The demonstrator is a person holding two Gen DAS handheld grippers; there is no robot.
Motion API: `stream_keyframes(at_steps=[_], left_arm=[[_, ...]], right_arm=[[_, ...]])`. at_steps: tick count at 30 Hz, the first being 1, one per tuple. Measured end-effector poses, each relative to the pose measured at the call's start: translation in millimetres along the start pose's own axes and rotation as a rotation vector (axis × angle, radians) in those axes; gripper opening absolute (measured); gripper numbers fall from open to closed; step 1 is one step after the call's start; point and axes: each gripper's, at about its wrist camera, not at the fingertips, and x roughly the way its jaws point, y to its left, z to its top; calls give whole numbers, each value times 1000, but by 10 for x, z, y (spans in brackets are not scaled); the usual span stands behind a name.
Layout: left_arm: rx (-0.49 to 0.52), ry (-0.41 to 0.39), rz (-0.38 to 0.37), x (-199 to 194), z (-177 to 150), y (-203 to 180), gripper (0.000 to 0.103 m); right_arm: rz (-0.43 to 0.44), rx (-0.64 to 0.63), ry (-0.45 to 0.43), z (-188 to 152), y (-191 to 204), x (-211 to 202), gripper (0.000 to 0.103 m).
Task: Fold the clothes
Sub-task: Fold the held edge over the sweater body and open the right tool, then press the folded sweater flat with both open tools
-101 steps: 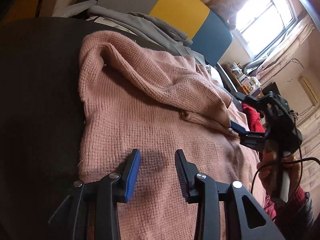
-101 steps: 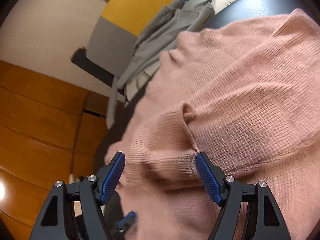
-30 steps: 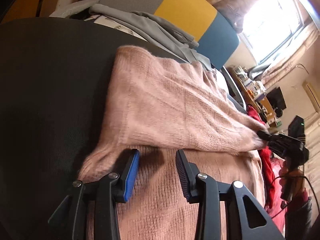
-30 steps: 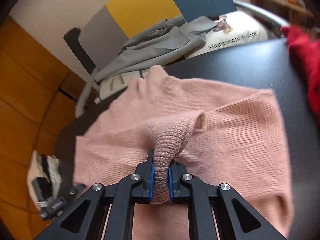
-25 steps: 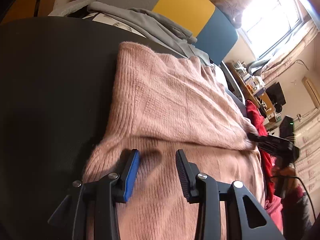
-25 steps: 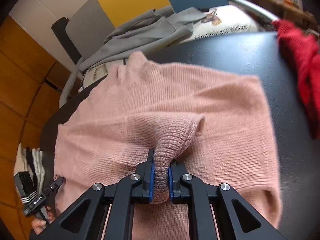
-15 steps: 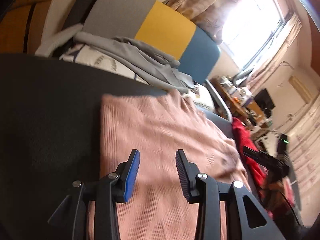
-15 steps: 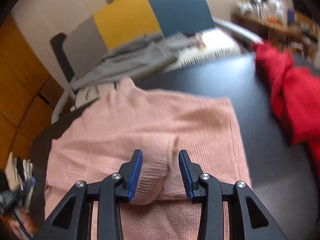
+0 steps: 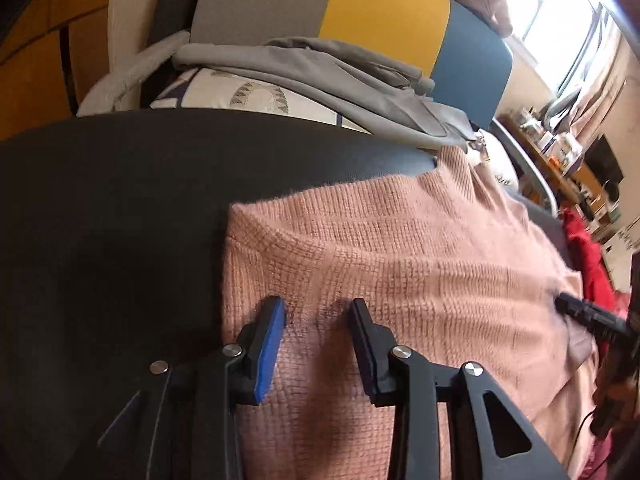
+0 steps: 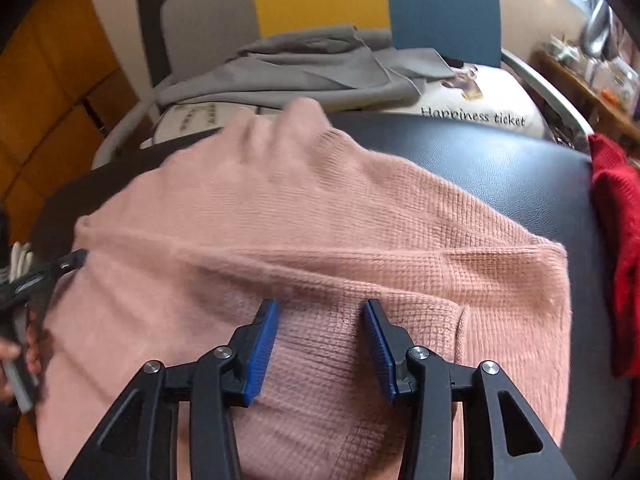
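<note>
A pink knit sweater (image 9: 400,264) lies flat on the black table (image 9: 100,220), its sleeves folded across the body. My left gripper (image 9: 318,304) hovers over its left edge, jaws apart and closing slightly, with only flat knit below and nothing pinched. In the right wrist view the sweater (image 10: 320,216) fills the middle. The ribbed sleeve cuff (image 10: 340,360) lies between the jaws of my right gripper (image 10: 322,306), which are opening, pads clear of the knit. Each gripper's tip shows in the other's view: the right gripper (image 9: 584,312) and the left gripper (image 10: 60,268).
A red garment (image 10: 616,240) lies on the table's right side. Behind the table stands a grey, yellow and blue chair holding a grey garment (image 10: 300,68) and a printed cushion (image 10: 472,104). A hand (image 10: 28,356) shows at the left edge. Bare black table (image 10: 500,168) lies beyond the sweater.
My right gripper, earlier shut on the sleeve cuff, has opened and the cuff now lies on the sweater. My left gripper has shifted along the sweater's left edge.
</note>
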Motion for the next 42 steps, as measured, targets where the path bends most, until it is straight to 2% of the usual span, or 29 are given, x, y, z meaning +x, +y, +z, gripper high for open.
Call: stream_keyframes(at_steps=[5,9,13,17,21,23,25,28,29,30,31,33,38,40,42], left_arm=[[15,-17,34,-76,-33,-68,35],[51,-75,42,-293,-92,-150,37],[98,-116,34,-466,-206,-260,38],[122,-109,40,-509,-333,-303,38],[99,-45,48,-403,-445,-258,38],[98,-30,53,-391,-498,-256,38],[106,-25,53,-400,-531,-266,38],[115,-16,55,-387,-529,-267,38],[118,-15,57,-386,-527,-274,38],[119,-14,58,-382,-525,-284,38],[119,-13,58,-382,-528,-289,38],[124,-13,58,-376,-519,-296,39],[114,-50,47,-450,-489,-276,39],[120,-63,45,-481,-459,-281,39],[126,-61,61,-469,-414,-272,39]], right_arm=[[39,19,-5,39,-73,-18,49],[169,177,-60,-29,-365,-319,50],[268,330,-87,-258,-722,-563,52],[358,418,-74,-507,-888,-599,52],[473,485,-87,-638,-913,-500,54],[539,531,-54,-631,-924,-364,58],[606,585,44,-593,-895,-237,59],[750,675,-142,-467,-1045,-600,61],[785,698,-201,-426,-1092,-721,72],[732,683,-230,-394,-1120,-840,83],[676,664,-255,-364,-1143,-953,86],[573,589,-216,-369,-1080,-1047,86],[507,490,-94,-691,-809,-900,85],[511,453,-82,-758,-709,-854,79],[510,424,-65,-742,-601,-759,78]])
